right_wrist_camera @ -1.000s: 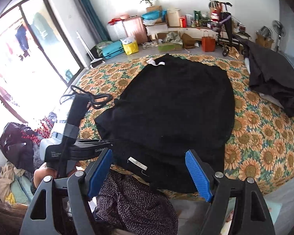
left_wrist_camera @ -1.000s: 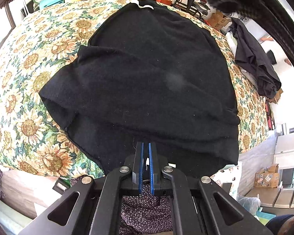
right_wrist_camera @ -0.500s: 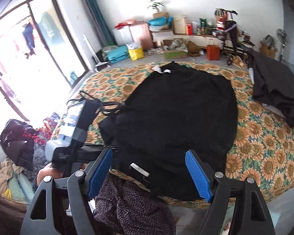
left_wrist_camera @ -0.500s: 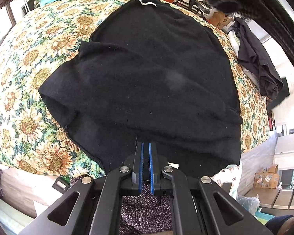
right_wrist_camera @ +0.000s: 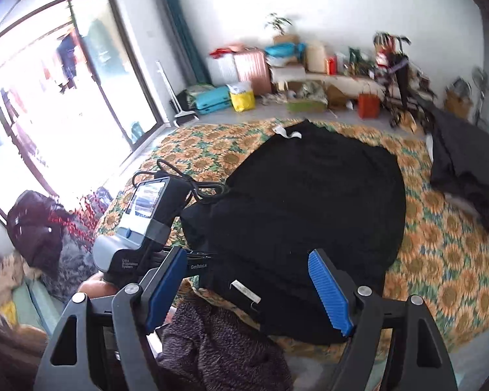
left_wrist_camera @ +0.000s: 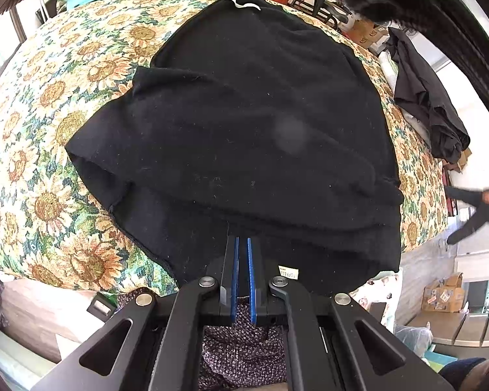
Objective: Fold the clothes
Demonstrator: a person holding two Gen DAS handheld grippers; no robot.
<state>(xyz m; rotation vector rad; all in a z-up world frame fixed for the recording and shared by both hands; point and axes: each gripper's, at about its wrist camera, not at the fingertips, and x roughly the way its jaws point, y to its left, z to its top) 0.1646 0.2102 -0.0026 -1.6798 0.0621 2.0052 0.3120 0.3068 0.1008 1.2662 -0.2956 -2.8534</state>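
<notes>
Across the sunflower bedspread (left_wrist_camera: 49, 137) my black garment (left_wrist_camera: 244, 123) lies spread nearly flat, its white neck tag (right_wrist_camera: 288, 133) at the far end and its near hem hanging just over the bedspread's near edge. I have the left gripper (left_wrist_camera: 241, 260) at that hem with its blue pads drawn together; the cloth runs up to the tips, but I cannot tell whether any of it is pinched between them. Judging by that placement, I am anchoring the near edge so the fabric stays taut. My right gripper (right_wrist_camera: 247, 290) hovers above the same hem, to the right of the left tool, its jaws opening with only air between them and the small white label (right_wrist_camera: 246, 290) below. I would bring it down on the hem next. A second dark garment (right_wrist_camera: 466, 169) waits at the bedspread's right edge.
</notes>
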